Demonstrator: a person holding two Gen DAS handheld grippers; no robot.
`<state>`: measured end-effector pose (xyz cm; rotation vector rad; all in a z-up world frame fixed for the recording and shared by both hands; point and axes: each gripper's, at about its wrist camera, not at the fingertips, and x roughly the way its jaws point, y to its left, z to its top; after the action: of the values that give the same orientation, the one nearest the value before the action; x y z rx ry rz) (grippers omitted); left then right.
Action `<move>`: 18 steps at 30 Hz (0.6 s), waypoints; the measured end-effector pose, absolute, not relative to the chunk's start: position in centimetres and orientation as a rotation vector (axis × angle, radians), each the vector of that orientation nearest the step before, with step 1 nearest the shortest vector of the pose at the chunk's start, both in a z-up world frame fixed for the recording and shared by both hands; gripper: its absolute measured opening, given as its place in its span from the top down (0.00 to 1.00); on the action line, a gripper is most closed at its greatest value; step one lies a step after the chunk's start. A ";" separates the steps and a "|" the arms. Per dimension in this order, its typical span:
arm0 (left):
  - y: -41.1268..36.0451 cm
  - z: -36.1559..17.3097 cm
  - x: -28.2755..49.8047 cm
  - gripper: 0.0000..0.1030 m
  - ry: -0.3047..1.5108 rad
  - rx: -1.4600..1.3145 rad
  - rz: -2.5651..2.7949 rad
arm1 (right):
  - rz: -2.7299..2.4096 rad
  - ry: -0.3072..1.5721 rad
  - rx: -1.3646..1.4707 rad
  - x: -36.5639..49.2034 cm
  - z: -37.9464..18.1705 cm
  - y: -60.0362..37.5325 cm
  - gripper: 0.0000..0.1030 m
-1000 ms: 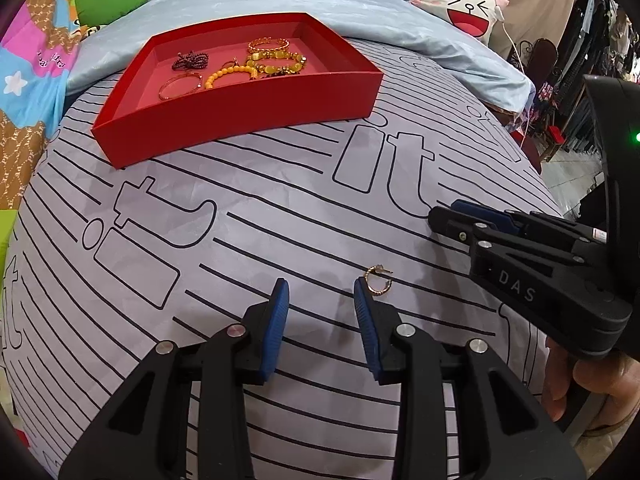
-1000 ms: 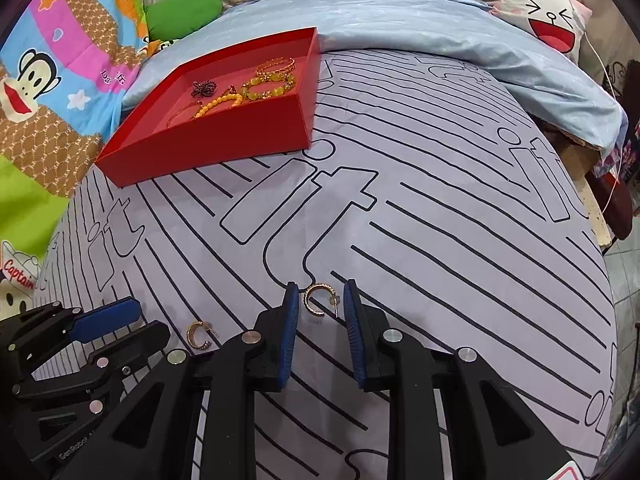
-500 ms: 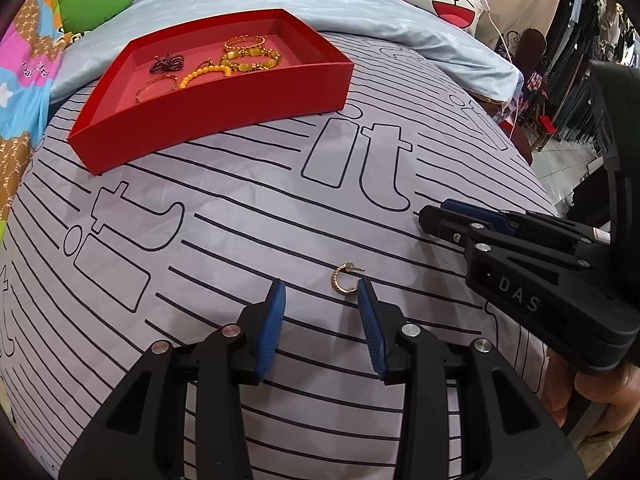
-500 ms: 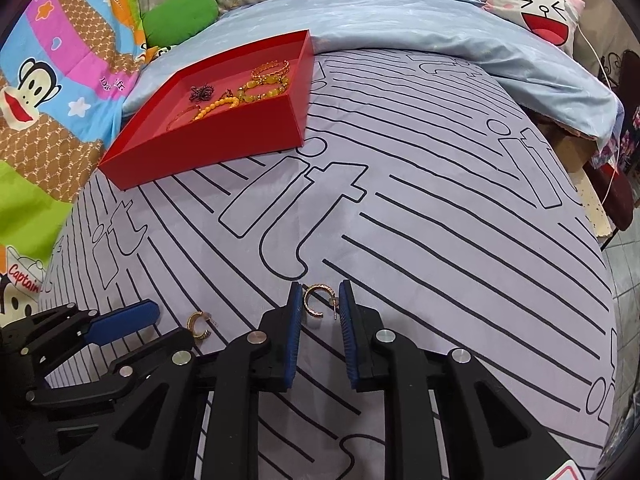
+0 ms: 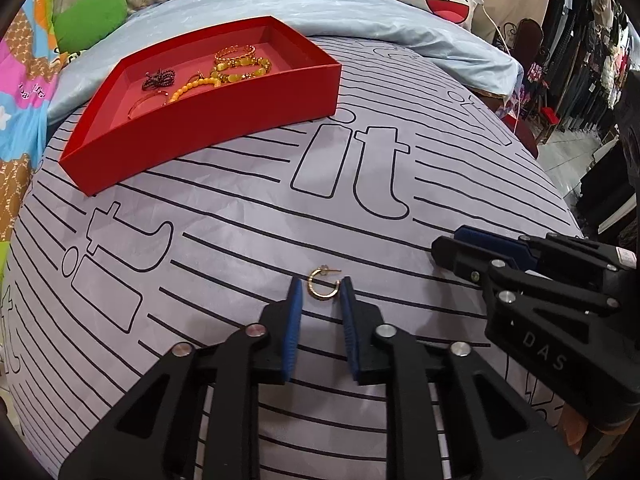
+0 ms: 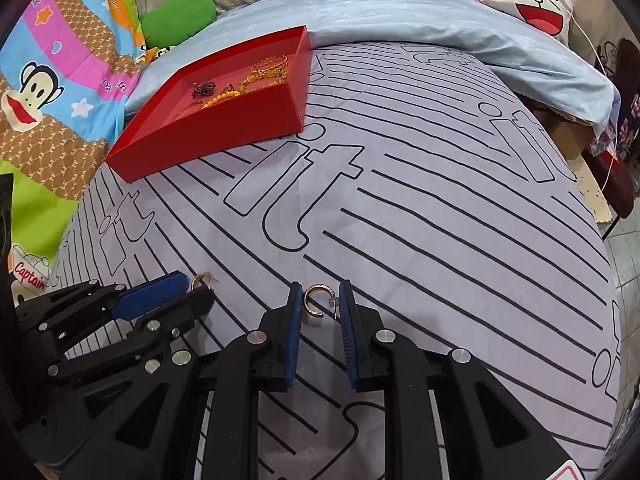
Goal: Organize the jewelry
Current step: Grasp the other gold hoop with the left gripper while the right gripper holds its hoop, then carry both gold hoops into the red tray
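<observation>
Two small gold hoop earrings lie on the lilac striped bedcover. One earring (image 5: 322,285) lies between the open fingers of my left gripper (image 5: 320,292). The other earring (image 6: 316,301) lies between the open fingers of my right gripper (image 6: 319,300). Neither earring is gripped. The left gripper also shows in the right wrist view (image 6: 188,292), with its earring (image 6: 199,280) at its tips. The right gripper shows in the left wrist view (image 5: 452,250). A red tray (image 5: 224,120) at the back holds several bracelets (image 5: 240,66); it also shows in the right wrist view (image 6: 224,124).
A light blue duvet (image 6: 440,20) is bunched behind the tray. A green cushion (image 6: 180,16) and a cartoon-face pillow (image 6: 536,0) lie at the back. A colourful monkey-print blanket (image 6: 44,92) lies to the left. The bed's edge drops off on the right (image 6: 600,200).
Both grippers have moved forward so each earring now lies between its fingers. The left gripper shifted right to line up with its earring and its fingers have narrowed a little.
</observation>
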<state>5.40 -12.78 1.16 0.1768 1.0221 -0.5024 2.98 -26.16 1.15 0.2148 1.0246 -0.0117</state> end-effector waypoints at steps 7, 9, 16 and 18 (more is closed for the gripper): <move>-12.7 1.2 5.2 0.85 1.022 0.181 -0.499 | -0.005 1.018 0.216 2.7 1.6 -25.8 0.83; -12.5 1.3 5.2 0.85 1.022 0.181 -0.494 | 0.001 1.014 0.212 2.6 1.8 -25.5 0.83; -11.6 2.2 5.5 0.85 1.007 0.172 -0.473 | 0.023 1.003 0.202 2.8 2.4 -24.5 0.83; -11.3 2.5 5.7 0.85 1.004 0.165 -0.465 | 0.032 1.002 0.200 3.0 2.6 -24.2 0.83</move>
<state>5.66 -11.28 2.48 0.1647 1.0040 -0.4653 3.02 -24.17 2.58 0.1995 1.0016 0.0320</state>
